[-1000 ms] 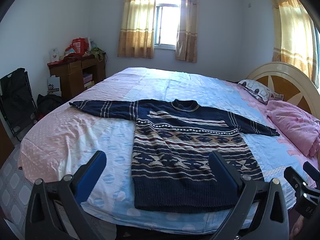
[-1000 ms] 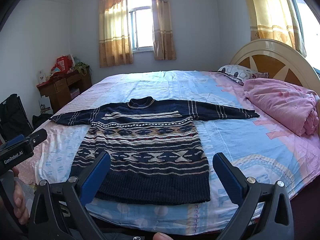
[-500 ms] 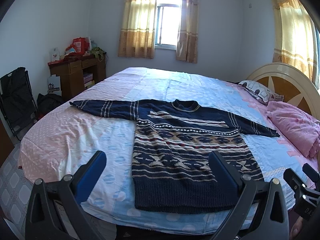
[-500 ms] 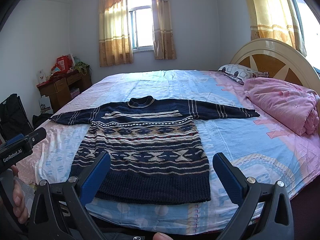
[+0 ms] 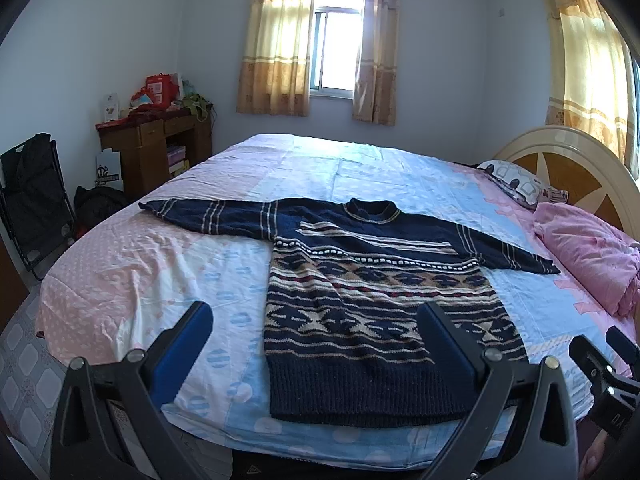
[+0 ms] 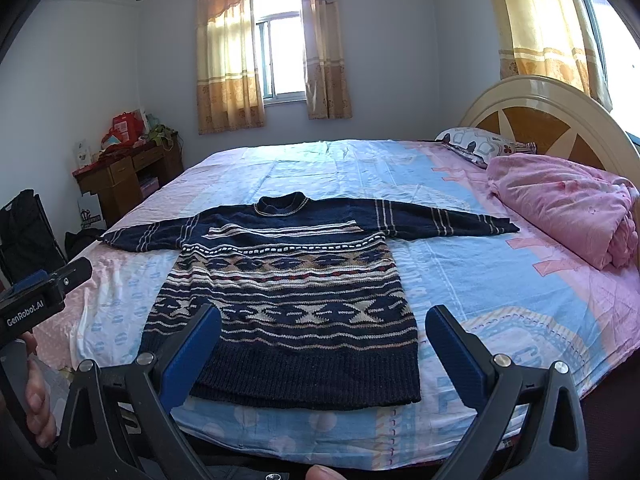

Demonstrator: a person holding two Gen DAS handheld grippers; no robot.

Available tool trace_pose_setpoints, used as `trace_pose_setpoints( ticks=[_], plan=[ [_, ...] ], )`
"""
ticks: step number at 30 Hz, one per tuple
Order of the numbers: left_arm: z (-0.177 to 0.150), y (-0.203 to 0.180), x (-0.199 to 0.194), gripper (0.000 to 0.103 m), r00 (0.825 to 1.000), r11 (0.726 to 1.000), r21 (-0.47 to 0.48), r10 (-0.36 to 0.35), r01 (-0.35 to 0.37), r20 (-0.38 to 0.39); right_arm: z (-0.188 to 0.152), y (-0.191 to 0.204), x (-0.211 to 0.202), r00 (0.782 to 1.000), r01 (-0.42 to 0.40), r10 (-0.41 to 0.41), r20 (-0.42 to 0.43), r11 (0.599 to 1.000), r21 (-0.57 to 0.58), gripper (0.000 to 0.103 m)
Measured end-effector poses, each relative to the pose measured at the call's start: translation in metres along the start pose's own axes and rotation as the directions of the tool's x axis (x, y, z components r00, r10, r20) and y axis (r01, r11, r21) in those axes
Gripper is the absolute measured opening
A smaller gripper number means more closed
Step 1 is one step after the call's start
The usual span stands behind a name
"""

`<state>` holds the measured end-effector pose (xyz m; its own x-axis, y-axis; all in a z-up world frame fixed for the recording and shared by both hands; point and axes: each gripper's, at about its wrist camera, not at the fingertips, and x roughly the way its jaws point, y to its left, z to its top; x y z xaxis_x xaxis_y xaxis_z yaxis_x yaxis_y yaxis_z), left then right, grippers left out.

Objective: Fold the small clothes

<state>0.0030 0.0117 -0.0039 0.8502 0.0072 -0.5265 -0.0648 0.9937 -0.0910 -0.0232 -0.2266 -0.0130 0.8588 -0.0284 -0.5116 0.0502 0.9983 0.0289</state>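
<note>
Both grippers, left (image 5: 314, 326) and right (image 6: 322, 328), gaping wide, empty. Sweater (image 6: 288, 280) flat ahead, hem nearest jaws, bare sheet (image 6: 500, 280) either side.

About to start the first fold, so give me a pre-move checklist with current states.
1. Patterned navy sweater lies flat, front up: ok.
2. Both sleeves spread out sideways, unfolded: ok.
3. Left gripper open and empty: ok.
4. Right gripper open and empty: ok.
5. Pink quilt lies apart from the near sleeve cuff: ok.
6. Grippers touching the hem: not ok, both are short of it.
</note>
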Motion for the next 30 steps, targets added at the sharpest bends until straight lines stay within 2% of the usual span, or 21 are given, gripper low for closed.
trace_pose_setpoints(
  ticks=[30],
  plan=[
    [-0.0022,0.0041,0.0025,0.103,1.000,1.000,-0.007,0.020,-0.020,-0.016,-0.0007,-0.0025,0.0034,1.000,-0.003,0.003,-0.010,1.000,0.003,0.102]
  ],
)
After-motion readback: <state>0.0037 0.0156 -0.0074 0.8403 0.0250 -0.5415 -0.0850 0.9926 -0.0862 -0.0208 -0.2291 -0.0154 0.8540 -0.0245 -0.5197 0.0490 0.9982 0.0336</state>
